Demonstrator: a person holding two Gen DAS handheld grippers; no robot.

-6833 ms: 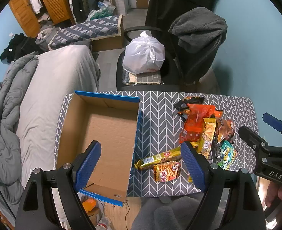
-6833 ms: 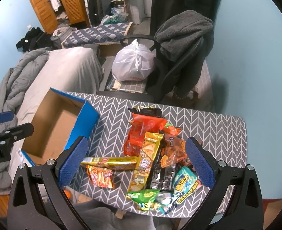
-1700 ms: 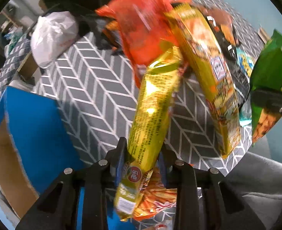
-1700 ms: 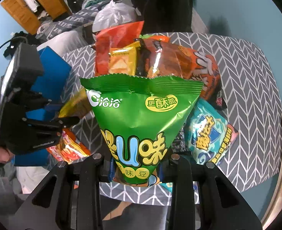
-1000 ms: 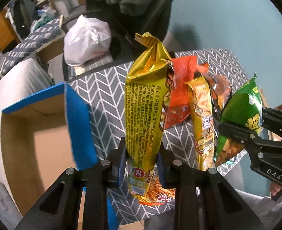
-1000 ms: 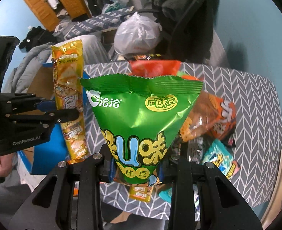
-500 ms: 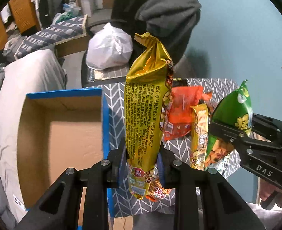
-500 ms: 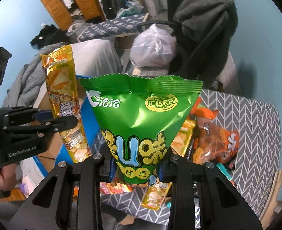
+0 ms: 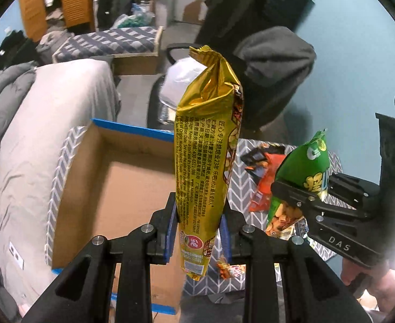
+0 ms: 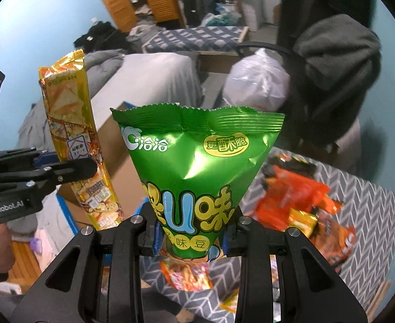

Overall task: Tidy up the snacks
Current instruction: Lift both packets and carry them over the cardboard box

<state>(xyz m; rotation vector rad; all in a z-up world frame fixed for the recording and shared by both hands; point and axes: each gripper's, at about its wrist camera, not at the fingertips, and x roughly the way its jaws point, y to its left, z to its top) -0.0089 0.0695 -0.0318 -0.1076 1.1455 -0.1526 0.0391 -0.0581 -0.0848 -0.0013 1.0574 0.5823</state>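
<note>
My left gripper (image 9: 197, 228) is shut on a long gold snack packet (image 9: 208, 145) and holds it upright above the near right part of the open cardboard box with blue rim (image 9: 132, 132). The packet also shows in the right wrist view (image 10: 73, 140), with the left gripper (image 10: 46, 165) at the left. My right gripper (image 10: 190, 238) is shut on a green snack bag (image 10: 197, 167), held up over the table. In the left wrist view the green bag (image 9: 302, 177) sits right of the box. Orange snack packs (image 10: 294, 196) lie in a pile on the table.
The table has a grey chevron cloth (image 10: 372, 204). A bed with grey covers (image 9: 44, 123) lies left of the box. An office chair with a white plastic bag (image 10: 256, 83) and a grey garment (image 9: 275, 53) stands behind the table.
Both grippers have shifted left toward the box with their packets still held. The gold packet now hangs over the box's right side, and the green bag has come closer to the box.
</note>
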